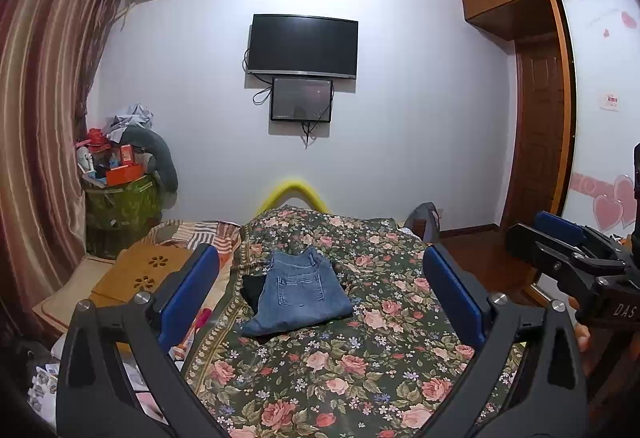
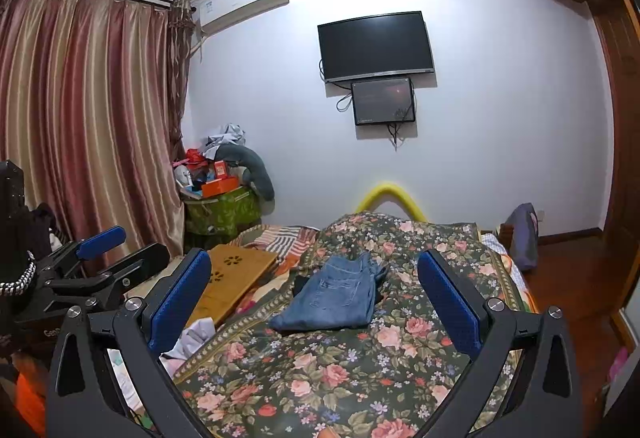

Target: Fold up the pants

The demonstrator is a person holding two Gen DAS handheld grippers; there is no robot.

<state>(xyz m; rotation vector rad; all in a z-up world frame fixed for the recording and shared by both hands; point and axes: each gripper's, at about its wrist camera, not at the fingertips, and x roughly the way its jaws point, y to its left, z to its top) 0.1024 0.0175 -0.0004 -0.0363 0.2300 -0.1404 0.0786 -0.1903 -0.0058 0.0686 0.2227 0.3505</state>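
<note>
A pair of blue jeans [image 1: 298,294] lies folded into a compact stack on the floral bedspread [image 1: 340,370], back pocket up. It also shows in the right wrist view [image 2: 336,296]. A black garment [image 1: 253,288] pokes out under its left side. My left gripper [image 1: 320,270] is open and empty, held above the bed short of the jeans. My right gripper [image 2: 314,278] is open and empty too, likewise short of the jeans. The right gripper shows at the right edge of the left wrist view [image 1: 576,258], and the left gripper at the left edge of the right wrist view [image 2: 96,266].
A wooden lap tray [image 1: 140,270] lies on the bed's left side. A cluttered green box [image 1: 120,206] stands in the far left corner by the curtain [image 1: 44,118]. A yellow curved tube [image 1: 294,192] sits at the bed's far end. A wardrobe [image 1: 592,98] stands at the right.
</note>
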